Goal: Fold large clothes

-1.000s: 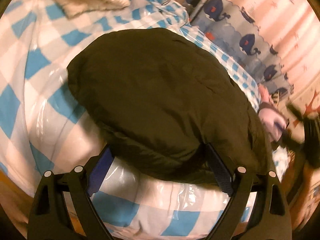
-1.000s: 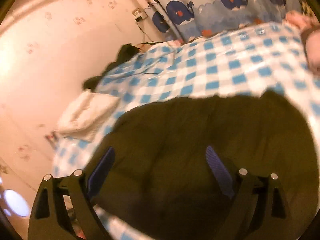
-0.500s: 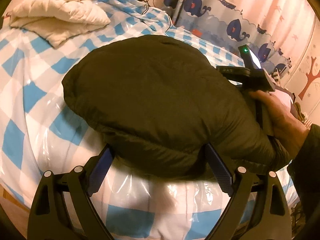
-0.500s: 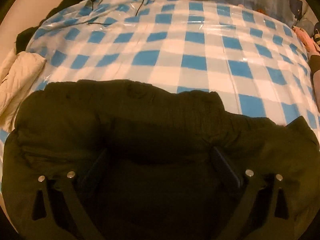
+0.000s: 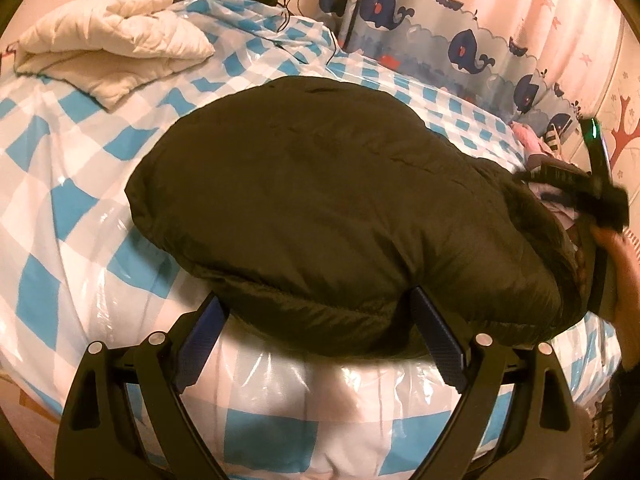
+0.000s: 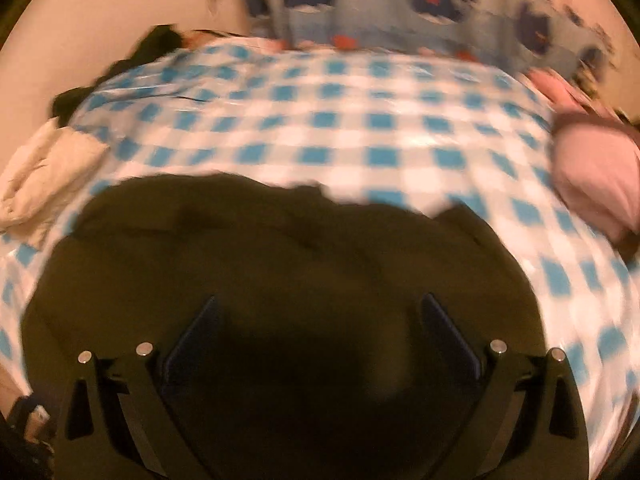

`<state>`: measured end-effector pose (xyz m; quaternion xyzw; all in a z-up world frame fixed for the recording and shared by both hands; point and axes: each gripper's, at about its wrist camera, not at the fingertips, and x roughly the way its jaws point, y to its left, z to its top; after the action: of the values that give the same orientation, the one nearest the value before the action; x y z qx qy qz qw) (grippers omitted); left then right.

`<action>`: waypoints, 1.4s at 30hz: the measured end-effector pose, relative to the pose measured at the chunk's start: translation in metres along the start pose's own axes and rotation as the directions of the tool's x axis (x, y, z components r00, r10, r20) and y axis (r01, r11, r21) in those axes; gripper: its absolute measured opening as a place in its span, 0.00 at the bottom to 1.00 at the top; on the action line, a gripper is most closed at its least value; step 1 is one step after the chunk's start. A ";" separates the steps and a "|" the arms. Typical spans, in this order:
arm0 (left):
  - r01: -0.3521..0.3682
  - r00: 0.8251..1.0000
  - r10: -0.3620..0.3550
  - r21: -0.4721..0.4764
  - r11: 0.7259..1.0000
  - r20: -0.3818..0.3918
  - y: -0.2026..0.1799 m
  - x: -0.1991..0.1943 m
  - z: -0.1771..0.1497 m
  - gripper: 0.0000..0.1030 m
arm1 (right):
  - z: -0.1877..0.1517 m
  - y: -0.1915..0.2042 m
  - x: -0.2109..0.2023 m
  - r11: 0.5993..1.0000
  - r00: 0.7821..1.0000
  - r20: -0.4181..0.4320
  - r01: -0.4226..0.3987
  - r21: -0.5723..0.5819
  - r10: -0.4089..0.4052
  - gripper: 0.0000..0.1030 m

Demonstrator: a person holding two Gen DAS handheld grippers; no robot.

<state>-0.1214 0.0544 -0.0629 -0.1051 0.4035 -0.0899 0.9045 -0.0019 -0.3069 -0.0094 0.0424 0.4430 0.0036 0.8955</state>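
Slick checked plastic on the bed (image 5: 60, 208) could let the puffy dark jacket (image 5: 340, 216), lying ungripped between each wide-apart claw (image 5: 316, 316) (image 6: 320, 328), spring open.

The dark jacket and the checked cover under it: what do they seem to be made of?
The dark olive puffer jacket looks like thin padded nylon or polyester: puffy bulk, fine wrinkles, slight sheen. The blue-and-white checked cover looks like glossy plastic film, probably over fabric: bright glare and sharp creases.
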 end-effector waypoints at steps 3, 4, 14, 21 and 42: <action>0.001 1.000 -0.001 0.000 1.000 -0.006 -0.001 -0.001 0.000 0.85 | -0.016 -0.019 0.032 1.000 0.994 -0.109 -0.004 0.009 0.004 0.93; 0.003 1.000 -0.003 -0.001 1.000 -0.011 -0.001 -0.002 0.001 0.85 | -0.017 -0.020 0.032 1.000 0.994 -0.112 -0.009 0.018 0.011 0.93; 0.310 0.933 -0.357 -0.422 0.852 -0.036 0.076 -0.012 -0.003 0.86 | -0.061 -0.064 -0.086 0.951 0.971 0.083 -0.238 0.197 0.226 0.93; 0.350 0.907 -0.422 -0.578 0.738 0.010 0.098 -0.003 -0.018 0.86 | -0.159 -0.142 -0.110 0.644 0.851 0.184 -0.498 0.581 0.492 0.93; 0.368 0.853 -0.521 -0.753 0.546 0.040 0.109 0.034 -0.028 0.86 | -0.126 0.114 -0.052 0.615 0.669 0.080 -0.718 0.325 0.739 0.93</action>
<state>-0.1112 0.1473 -0.1339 -0.5506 0.4477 -0.1559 0.6872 -0.1300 -0.1869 -0.0354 0.3673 0.4090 0.2938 0.7820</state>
